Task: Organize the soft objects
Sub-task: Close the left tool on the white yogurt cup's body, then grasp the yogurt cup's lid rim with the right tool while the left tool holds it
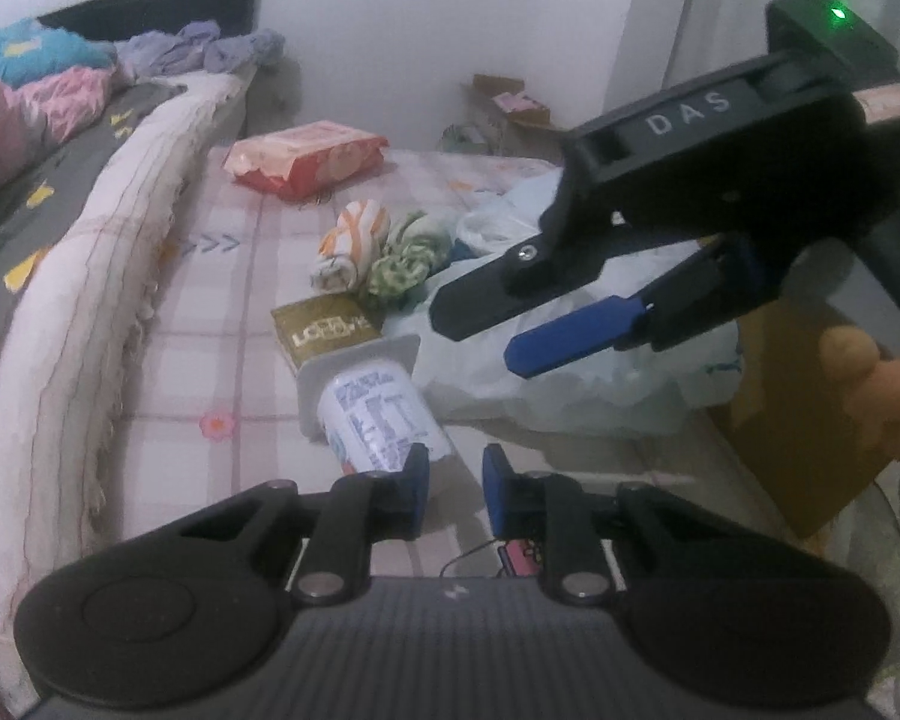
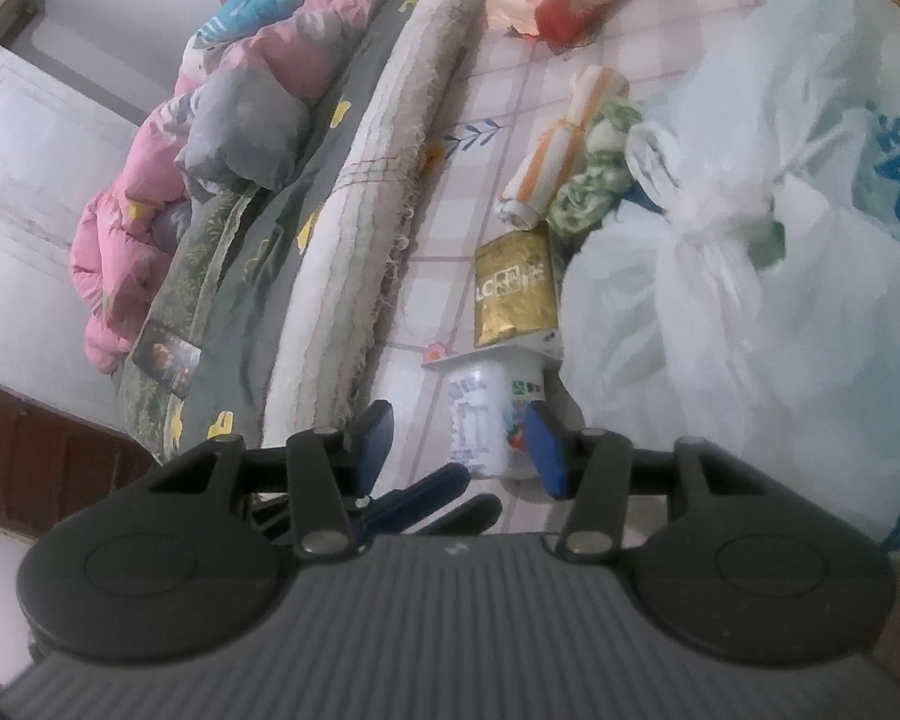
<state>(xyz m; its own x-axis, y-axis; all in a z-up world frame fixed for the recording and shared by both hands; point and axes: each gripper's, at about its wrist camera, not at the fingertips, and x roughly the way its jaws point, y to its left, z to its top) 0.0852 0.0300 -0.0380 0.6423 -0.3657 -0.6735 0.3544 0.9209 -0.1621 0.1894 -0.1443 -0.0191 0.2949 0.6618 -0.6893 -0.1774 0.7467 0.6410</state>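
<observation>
The left gripper (image 1: 456,480) is drawn in to a narrow slit with nothing between its blue pads (image 1: 497,480). It is closed on air, low over the near edge of the checked sheet (image 1: 210,360). The right gripper (image 1: 480,339) hangs higher on the right, its fingers parted and bare, over a white plastic bag (image 1: 480,378). A hand (image 1: 894,408) shows at the right edge behind it.

Just beyond the left gripper's left finger lies a white yogurt cup (image 1: 384,420), on its side with the foil rim pointing far. The finger overlaps it in this view, and I cannot tell whether they touch. In the right wrist view the cup sits beyond the gap between that gripper's pads, not clamped. Touching the cup's rim on the far side is a flat gold packet (image 1: 324,330).

Farther still are two rolled cloths, the soft things to be sorted. An orange-striped roll (image 1: 348,246) lies on the left. A green-and-white roll (image 1: 408,258) lies against it on the right, next to the bag. Well beyond them is a red-and-pink soft pack (image 1: 306,159), probably tissues, though the print is blurred.

Along the left runs a folded cream blanket (image 1: 108,276). A pink quilt (image 1: 36,108) is bunched at the far left.
</observation>
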